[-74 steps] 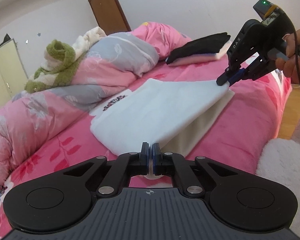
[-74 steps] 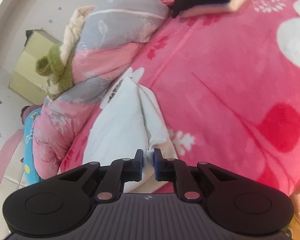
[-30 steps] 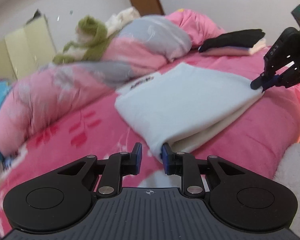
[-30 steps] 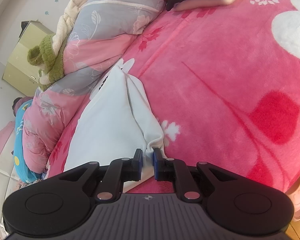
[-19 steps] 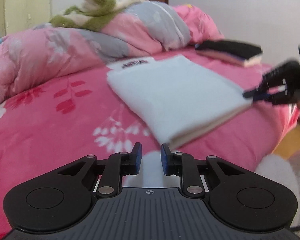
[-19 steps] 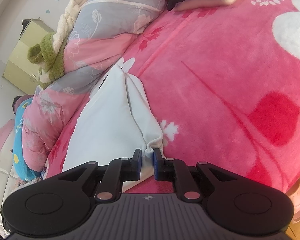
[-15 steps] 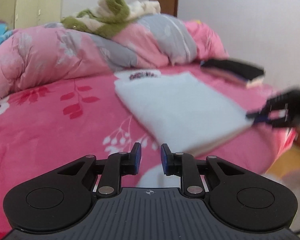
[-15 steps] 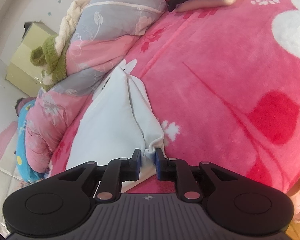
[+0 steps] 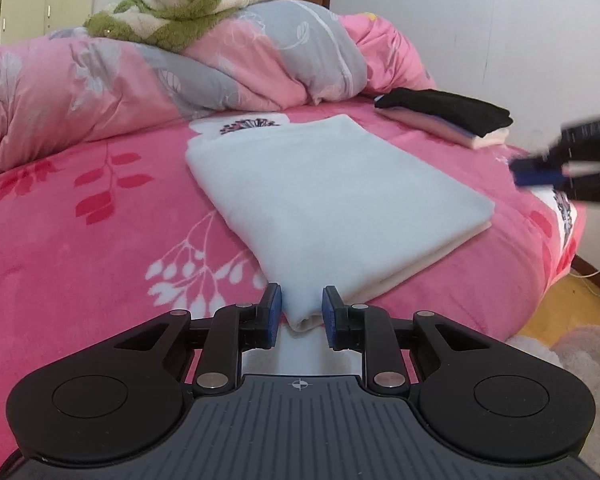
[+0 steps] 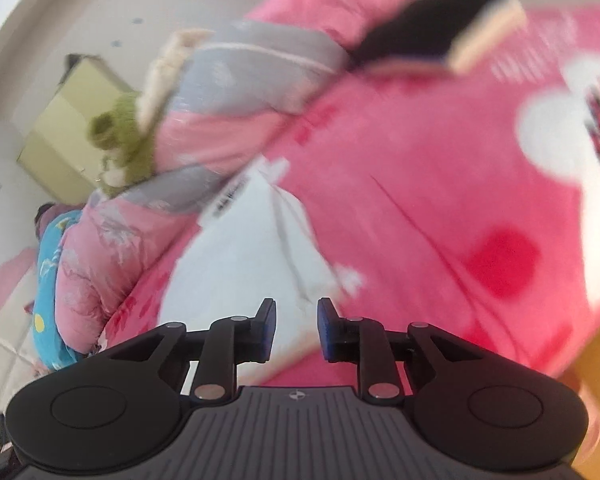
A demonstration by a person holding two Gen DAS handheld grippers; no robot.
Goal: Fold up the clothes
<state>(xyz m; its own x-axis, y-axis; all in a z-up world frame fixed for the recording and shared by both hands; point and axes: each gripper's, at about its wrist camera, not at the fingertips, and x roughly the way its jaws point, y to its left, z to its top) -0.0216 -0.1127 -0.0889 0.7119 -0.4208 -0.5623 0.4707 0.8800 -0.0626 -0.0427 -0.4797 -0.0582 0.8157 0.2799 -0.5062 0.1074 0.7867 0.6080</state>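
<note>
A folded white garment (image 9: 328, 196) lies flat on the pink bed blanket (image 9: 80, 240). Its near corner sits between the open fingers of my left gripper (image 9: 300, 312), which does not clamp it. My right gripper (image 10: 294, 322) is open and empty, just off the garment's (image 10: 236, 260) corner; the right wrist view is blurred by motion. It shows at the right edge of the left wrist view (image 9: 560, 168), off the garment.
A rolled pink and grey duvet (image 9: 180, 68) with green and cream clothes (image 9: 180, 12) on top lies behind. A folded stack topped by a black garment (image 9: 448, 112) sits at the back right. The bed edge, wooden floor (image 9: 572, 304) and fluffy rug (image 9: 580, 356) are right.
Both grippers have let go of the white garment and opened. The garment now lies flat. The right gripper has pulled back from its corner, and the left has swung low to the near corner.
</note>
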